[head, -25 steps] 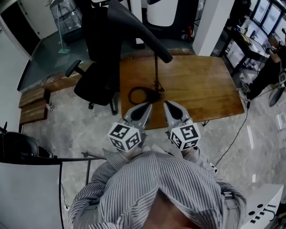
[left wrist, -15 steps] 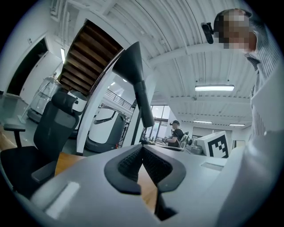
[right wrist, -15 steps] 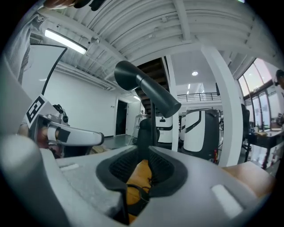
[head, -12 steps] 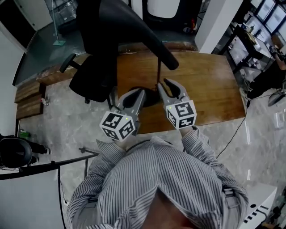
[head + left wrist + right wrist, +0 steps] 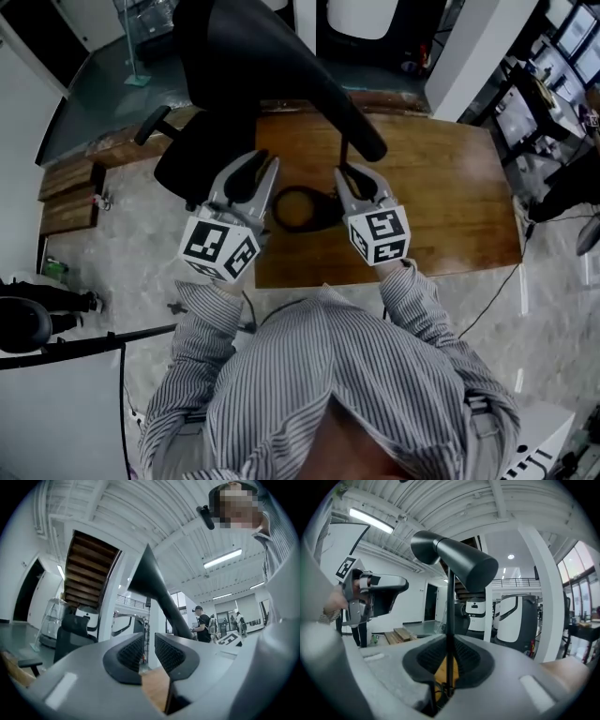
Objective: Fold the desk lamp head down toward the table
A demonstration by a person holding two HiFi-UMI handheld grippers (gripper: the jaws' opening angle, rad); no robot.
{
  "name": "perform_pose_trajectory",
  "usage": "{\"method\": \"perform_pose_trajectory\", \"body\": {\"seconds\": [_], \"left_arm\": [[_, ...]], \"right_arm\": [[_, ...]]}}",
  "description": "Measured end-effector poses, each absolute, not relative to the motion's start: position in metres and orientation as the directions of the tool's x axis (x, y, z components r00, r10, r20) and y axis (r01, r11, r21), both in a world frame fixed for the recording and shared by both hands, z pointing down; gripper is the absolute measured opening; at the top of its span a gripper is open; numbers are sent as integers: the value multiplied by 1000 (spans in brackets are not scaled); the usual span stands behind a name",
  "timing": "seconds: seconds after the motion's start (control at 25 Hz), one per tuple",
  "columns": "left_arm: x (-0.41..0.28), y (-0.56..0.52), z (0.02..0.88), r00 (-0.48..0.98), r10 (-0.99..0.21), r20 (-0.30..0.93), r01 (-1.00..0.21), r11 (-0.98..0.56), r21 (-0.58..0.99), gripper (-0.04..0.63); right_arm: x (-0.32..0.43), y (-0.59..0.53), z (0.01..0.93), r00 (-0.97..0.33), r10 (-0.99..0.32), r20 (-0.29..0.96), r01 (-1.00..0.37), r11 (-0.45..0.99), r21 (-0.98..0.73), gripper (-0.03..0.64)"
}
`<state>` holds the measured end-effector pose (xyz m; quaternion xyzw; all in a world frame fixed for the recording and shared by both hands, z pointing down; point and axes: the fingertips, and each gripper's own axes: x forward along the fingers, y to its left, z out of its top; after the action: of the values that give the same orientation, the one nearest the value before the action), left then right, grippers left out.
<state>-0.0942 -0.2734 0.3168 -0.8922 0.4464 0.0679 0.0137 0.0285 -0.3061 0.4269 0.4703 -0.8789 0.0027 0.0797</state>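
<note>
The black desk lamp stands on the wooden table (image 5: 441,206). Its cone-shaped head (image 5: 281,66) slants high over a thin stem (image 5: 343,152) and a ring-shaped base (image 5: 277,211). My right gripper (image 5: 358,176) is open and straddles the stem (image 5: 449,616); table shows on both sides of the stem between the pads. The head (image 5: 459,559) looms above those jaws (image 5: 447,654). My left gripper (image 5: 255,169) hangs left of the base, below the head (image 5: 159,592). Its jaws (image 5: 149,644) are opening, a narrow gap with nothing between them.
A black office chair (image 5: 197,159) stands at the table's far left corner, right behind my left gripper. Wooden pallets (image 5: 66,197) lie on the floor at the left. A cable (image 5: 492,291) trails off the table's right side. People stand far off (image 5: 202,623).
Both grippers have travelled forward over the table. The right one has come round the lamp stem. The left one has swung left and upward, and its jaws have parted a little.
</note>
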Motion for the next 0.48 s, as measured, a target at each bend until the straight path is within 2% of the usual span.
{"method": "perform_pose_trajectory", "body": {"seconds": [0.12, 0.28, 0.4, 0.48], "left_arm": [[-110, -276, 272, 563, -796, -223, -818, -576, -11, 71], [-121, -268, 223, 562, -766, -311, -821, -564, -93, 163], [-125, -264, 200, 563, -750, -348, -823, -546, -154, 198], [-125, -265, 189, 562, -741, -368, -825, -536, -180, 198]], "right_arm": [[28, -306, 428, -552, -823, 136, -824, 563, 61, 41], [27, -306, 429, -556, -820, 139, -822, 567, 56, 41], [25, -306, 429, -562, -815, 140, -818, 573, 50, 41], [25, -306, 429, -564, -814, 139, -817, 575, 49, 41]]}}
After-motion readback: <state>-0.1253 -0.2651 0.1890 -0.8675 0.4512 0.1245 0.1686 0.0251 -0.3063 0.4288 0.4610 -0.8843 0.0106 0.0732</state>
